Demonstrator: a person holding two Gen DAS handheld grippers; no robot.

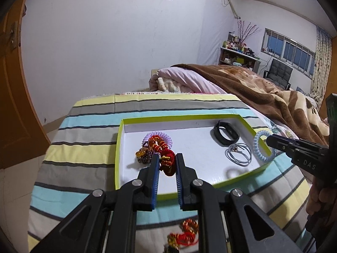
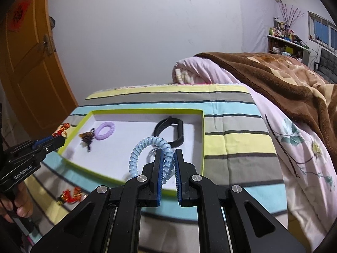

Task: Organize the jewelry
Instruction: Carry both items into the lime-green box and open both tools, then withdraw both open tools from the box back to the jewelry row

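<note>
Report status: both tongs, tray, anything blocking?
Left tongs shut on red bracelet. Right tongs shut on blue coil tie, above tray. One red bracelet on bedspread. Nothing blocking.

The right tool [image 2: 167, 164] pinches a pale blue spiral hair tie [image 2: 147, 149] above the green-rimmed white tray [image 2: 203, 139] on the striped bed, where a lilac coil tie [image 2: 105, 131] and black wristband [image 2: 168, 130] lie.

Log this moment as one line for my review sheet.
left gripper: shut on red-gold knotted bracelet | right gripper: shut on light-blue spiral hair tie | both over green-rimmed white tray
</note>
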